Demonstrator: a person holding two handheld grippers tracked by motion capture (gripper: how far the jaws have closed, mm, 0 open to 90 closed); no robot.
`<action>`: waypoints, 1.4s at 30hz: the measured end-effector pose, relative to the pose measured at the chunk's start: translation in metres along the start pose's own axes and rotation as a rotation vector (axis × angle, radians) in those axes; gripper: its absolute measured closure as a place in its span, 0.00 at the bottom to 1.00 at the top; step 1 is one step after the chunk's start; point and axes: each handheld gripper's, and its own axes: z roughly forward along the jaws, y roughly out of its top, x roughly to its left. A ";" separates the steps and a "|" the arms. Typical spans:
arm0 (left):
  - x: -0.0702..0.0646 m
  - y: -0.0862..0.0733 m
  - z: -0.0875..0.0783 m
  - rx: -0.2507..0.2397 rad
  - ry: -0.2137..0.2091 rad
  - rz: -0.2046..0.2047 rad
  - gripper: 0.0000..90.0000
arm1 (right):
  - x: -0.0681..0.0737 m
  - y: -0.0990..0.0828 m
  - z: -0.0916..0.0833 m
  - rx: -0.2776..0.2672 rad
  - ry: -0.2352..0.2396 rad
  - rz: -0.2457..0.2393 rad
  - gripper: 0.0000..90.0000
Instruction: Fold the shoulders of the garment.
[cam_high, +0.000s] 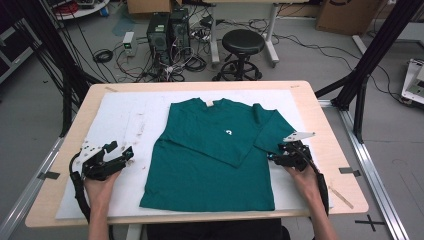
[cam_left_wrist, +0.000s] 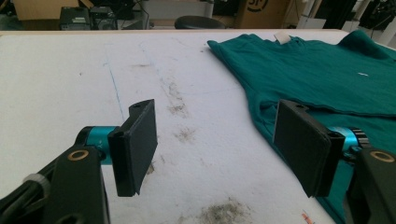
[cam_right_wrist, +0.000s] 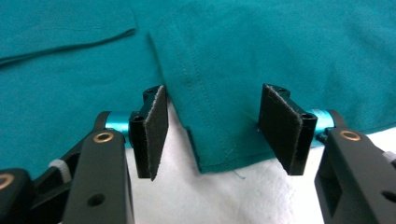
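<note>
Green T-shirt (cam_high: 212, 160) lies flat on the white mat (cam_high: 120, 120) in the middle of the table (cam_high: 320, 115) in the high view, collar away from the person, front up with a small white mark on the chest. Its sleeve on the person's left is folded in across the body; the other sleeve spreads out toward the right gripper (cam_high: 274, 158), which sits at that sleeve's hem. The left gripper (cam_high: 120, 150) rests on bare mat, well apart from the shirt's edge, with its jaws spread.

From the left gripper view, the left gripper (cam_left_wrist: 215, 144) stands wide open with nothing between its black pads (cam_left_wrist: 135, 144); stained mat lies under it, and the shirt's side edge runs just beside the far jaw.

From the right gripper view, the right gripper (cam_right_wrist: 212, 130) is partly open, its pads (cam_right_wrist: 156, 130) either side of the sleeve hem (cam_right_wrist: 224, 154) but not pressing on it. The cloth looks smooth, with a stitched hem.
</note>
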 end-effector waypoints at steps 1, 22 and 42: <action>0.000 0.000 0.000 0.001 0.000 0.000 0.34 | 0.000 0.000 0.000 0.001 -0.006 0.000 0.53; -0.001 0.000 0.001 0.011 0.008 0.005 0.34 | -0.003 0.002 0.000 -0.009 -0.020 0.055 0.95; -0.002 0.001 0.003 0.027 0.020 0.014 0.34 | 0.038 0.055 -0.040 -0.225 0.124 0.097 0.95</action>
